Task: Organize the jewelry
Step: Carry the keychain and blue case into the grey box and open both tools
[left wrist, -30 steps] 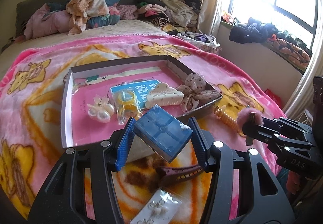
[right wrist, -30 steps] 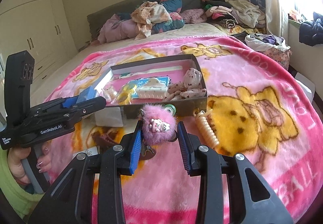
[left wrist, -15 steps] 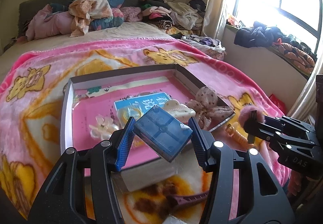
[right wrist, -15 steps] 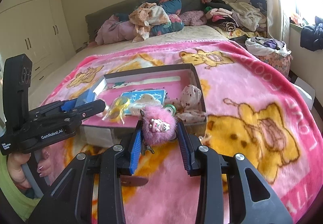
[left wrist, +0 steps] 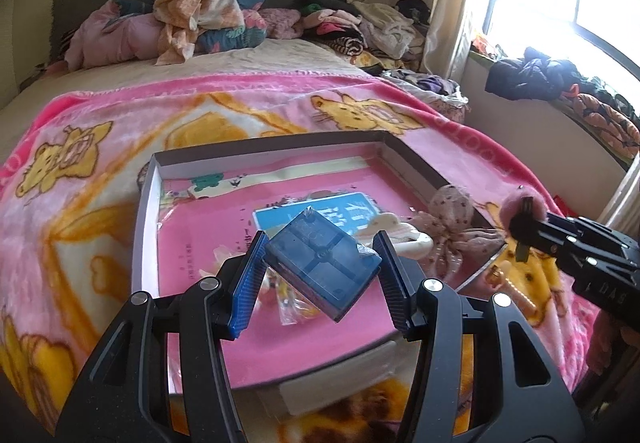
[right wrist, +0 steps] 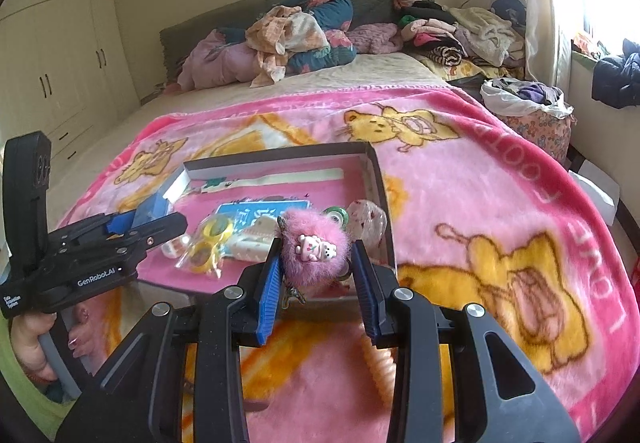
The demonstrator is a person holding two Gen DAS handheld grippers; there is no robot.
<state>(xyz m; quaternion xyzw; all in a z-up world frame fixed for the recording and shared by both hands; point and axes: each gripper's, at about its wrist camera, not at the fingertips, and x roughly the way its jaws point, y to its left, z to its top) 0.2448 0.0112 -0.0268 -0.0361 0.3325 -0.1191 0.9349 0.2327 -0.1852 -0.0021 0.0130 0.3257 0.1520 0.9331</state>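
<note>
The blanket (right wrist: 500, 203) is plush fleece, soft and faintly shiny. On it the box (left wrist: 146, 219) is stiff cardboard with matt white walls and a glossy pink floor. Above that floor, the blue case (left wrist: 322, 263) is glossy translucent plastic under clear film. The pompom (right wrist: 314, 249) over the box's near wall is fluffy pink fur with a smooth plastic charm. Both grippers look matt black with ribbed blue pads (right wrist: 267, 293).

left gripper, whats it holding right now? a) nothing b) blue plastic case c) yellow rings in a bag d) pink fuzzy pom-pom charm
b: the left gripper is shut on the blue plastic case, tilted above the box; the pink fuzzy pom-pom charm is in the right gripper.
</note>
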